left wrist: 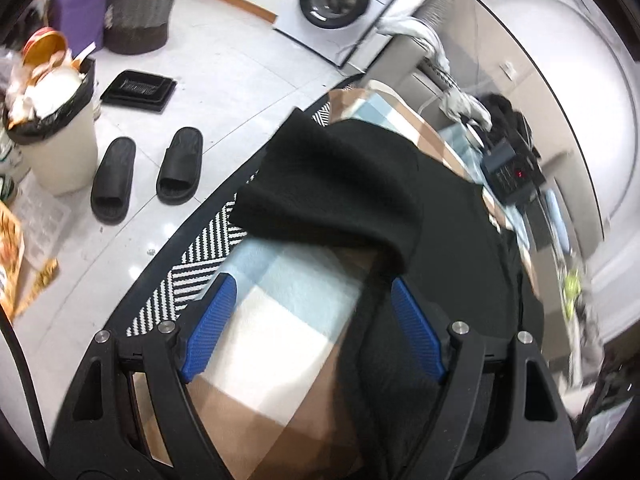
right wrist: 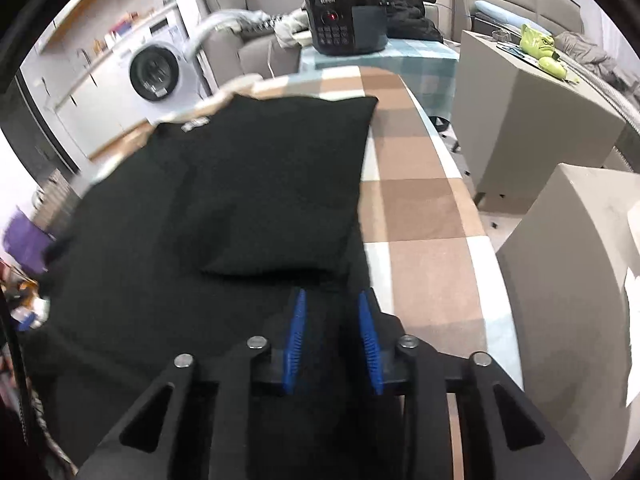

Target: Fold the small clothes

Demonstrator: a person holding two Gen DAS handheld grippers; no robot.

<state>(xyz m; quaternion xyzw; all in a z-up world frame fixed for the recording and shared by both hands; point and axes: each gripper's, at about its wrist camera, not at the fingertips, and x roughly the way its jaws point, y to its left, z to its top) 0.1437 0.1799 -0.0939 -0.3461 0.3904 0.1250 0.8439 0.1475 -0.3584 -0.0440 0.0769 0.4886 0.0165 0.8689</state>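
Black garment: lay spread over the checked bench, covering most of its left side. Had one part folded over on top, like a flat dark pad. Showed a small white label near the far edge.

Right tongs: hung low over the near edge of the garment, pointing down. Stood partly closed, blue pads a little apart, black cloth between them. Could not tell if pinching the cloth or only resting over it.

Left tongs: stood wide apart, gripping nothing. Had the checked cover under one pad and a loose fold of the garment just beside the other.

Farther along the bench: sat a black cooker with a small red light on its front. Behind it lay a heap of dark clothes.

Down on the white floor, beside the bench: stood two black slippers side by side, near a full bin. Past those sat a woven basket.

Far back by the wall: stood a white washing machine. Off to the right, on a grey block, lay a green toy.
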